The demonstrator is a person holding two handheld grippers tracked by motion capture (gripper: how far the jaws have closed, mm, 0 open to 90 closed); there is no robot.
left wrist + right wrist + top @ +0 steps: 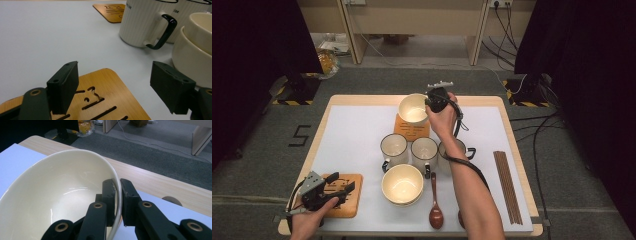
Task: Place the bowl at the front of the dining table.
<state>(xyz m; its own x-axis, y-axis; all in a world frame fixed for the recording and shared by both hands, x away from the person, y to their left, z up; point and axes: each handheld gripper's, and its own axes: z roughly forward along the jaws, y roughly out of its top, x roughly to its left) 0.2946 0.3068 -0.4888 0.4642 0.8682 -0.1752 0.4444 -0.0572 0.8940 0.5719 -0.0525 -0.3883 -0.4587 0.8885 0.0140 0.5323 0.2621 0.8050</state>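
Note:
My right gripper (428, 103) is shut on the rim of a cream bowl (413, 108), held tilted just above a wooden coaster (412, 128) at the table's far middle. In the right gripper view the bowl (60, 195) has its rim pinched between the two jaws of that gripper (117, 192). My left gripper (343, 182) rests open over a second wooden coaster (343, 197) at the near left corner. In the left gripper view this coaster (100, 105) lies under the gripper (112, 82), with nothing between the fingers.
Three ribbed mugs (394, 148) (424, 151) (453, 152) stand in a row mid-table. Stacked cream bowls (402, 184) sit in front of them, and a wooden spoon (435, 210) lies to their right. Dark chopsticks (507, 185) lie along the right edge of the white mat (347, 135).

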